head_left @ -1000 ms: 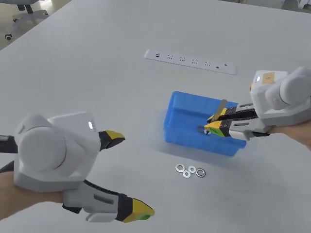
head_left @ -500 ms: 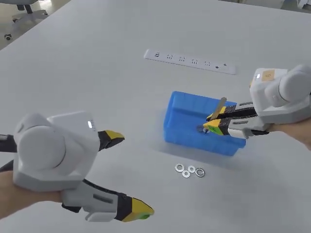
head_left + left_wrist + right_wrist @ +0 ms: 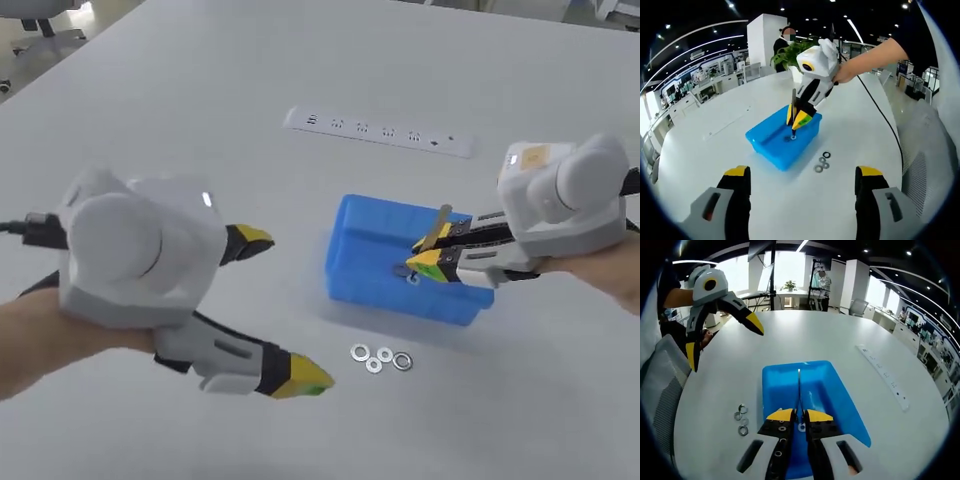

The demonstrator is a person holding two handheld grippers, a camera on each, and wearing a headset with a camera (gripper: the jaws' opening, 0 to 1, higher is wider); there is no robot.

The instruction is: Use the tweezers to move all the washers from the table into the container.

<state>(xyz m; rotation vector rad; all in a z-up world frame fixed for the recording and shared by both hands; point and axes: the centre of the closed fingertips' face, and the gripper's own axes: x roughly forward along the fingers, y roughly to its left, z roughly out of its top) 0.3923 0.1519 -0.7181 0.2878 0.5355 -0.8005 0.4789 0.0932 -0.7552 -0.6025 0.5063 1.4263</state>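
Note:
Several small steel washers (image 3: 378,358) lie in a loose row on the white table, just in front of the blue container (image 3: 365,262). My right gripper (image 3: 428,262) hangs over the container, shut on the thin tweezers (image 3: 437,228). The tweezers' tip (image 3: 793,135) points down into the container, with a small grey ring at it. From the right gripper view the tweezers (image 3: 799,390) run forward over the container (image 3: 820,390), with the washers (image 3: 741,418) off to the left. My left gripper (image 3: 278,308) is open and holds nothing, to the left of the container and washers (image 3: 822,161).
A white power strip (image 3: 380,132) lies on the table beyond the container. The table stretches wide and bare around the work. Office chairs stand past the far left corner. A person stands far behind the table in the gripper views.
My left gripper has risen and moved a little towards the container. The right gripper stays over the container with the tweezers. The head camera has shifted slightly.

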